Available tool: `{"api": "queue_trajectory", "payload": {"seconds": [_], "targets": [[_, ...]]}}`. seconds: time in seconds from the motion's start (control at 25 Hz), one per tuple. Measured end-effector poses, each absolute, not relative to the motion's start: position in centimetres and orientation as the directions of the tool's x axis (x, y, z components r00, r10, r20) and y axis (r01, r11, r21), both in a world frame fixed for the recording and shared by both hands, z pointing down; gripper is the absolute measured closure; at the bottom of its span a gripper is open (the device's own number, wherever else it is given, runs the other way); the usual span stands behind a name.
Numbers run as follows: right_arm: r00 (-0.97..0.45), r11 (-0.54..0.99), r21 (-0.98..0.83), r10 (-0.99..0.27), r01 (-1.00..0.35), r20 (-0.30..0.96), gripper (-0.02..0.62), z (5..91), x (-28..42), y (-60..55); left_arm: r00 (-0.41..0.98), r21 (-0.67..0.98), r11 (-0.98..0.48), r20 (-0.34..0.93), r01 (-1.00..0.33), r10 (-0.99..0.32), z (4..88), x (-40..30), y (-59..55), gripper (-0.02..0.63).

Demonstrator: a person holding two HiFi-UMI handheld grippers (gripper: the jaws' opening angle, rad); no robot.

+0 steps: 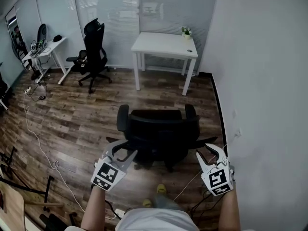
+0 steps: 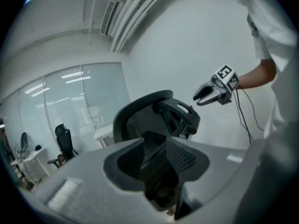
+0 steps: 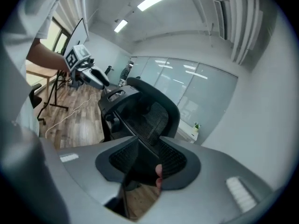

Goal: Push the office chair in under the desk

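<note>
I stand behind the office chair (image 1: 159,129), a black mesh-backed one, which sits out on the floor with its back toward me. The white desk (image 1: 163,44) is well beyond the chair, against the blind-covered glass wall (image 1: 110,8), and a strip of bare floor lies between desk and chair, so the chair is not yet under the desk.

My left gripper (image 1: 122,150) is at the chair's rear left edge, its jaws spread with nothing clamped; whether a tip touches the backrest I cannot tell. My right gripper (image 1: 208,152) hangs just off the chair's rear right side, jaws likewise parted and empty, apart from the frame.

The floor (image 1: 72,119) around the chair is dark wood-look plank, worn in tone. A white cable (image 1: 41,148) snakes across it to the chair's left. Far left of the chair stands a second black chair (image 1: 94,52), beside another white table (image 1: 45,49) crowded with gear. To the chair's right a plain white wall (image 1: 260,81) runs the length of the room. A small potted plant (image 1: 186,31) sits on the desk's far right corner.
</note>
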State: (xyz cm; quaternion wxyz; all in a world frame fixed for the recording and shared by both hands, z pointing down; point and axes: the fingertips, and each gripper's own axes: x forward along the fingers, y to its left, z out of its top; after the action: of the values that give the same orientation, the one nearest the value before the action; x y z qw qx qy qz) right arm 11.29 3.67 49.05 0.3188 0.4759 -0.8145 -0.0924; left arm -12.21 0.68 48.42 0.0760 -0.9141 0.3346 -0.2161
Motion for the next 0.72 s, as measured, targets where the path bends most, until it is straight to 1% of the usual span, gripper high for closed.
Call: {"api": "queue_trajectory", "payload": {"seconds": [0.12, 0.28, 0.48, 0.6, 0.72], "targets": [[-0.337, 0.593, 0.521, -0.794, -0.613, 0.507, 0.474, 50.1, 11.6, 2.8, 0.685, -0.322, -0.792, 0.398, -0.518, -0.610, 49.0, -11.2, 0.2, 0.445], [-0.318, 0.641, 0.576, -0.760, -0.507, 0.566, 0.459, 51.1, 12.3, 1.9, 0.668, -0.372, -0.815, 0.469, -0.443, -0.577, 50.2, -10.3, -0.3, 0.437], [-0.270, 0.696, 0.619, -0.715, -0.363, 0.645, 0.460, 53.0, 12.0, 1.2, 0.594, -0.457, -0.855, 0.626, -0.245, -0.505, 52.9, -9.8, -0.3, 0.426], [-0.231, 0.694, 0.657, -0.719, -0.295, 0.656, 0.460, 53.8, 11.9, 0.5, 0.545, -0.505, -0.846, 0.668, -0.169, -0.507, 53.9, -9.7, -0.6, 0.420], [-0.213, 0.688, 0.678, -0.726, -0.259, 0.654, 0.460, 54.1, 11.8, 0.2, 0.498, -0.546, -0.832, 0.696, -0.099, -0.517, 54.6, -9.6, -0.9, 0.420]]}}
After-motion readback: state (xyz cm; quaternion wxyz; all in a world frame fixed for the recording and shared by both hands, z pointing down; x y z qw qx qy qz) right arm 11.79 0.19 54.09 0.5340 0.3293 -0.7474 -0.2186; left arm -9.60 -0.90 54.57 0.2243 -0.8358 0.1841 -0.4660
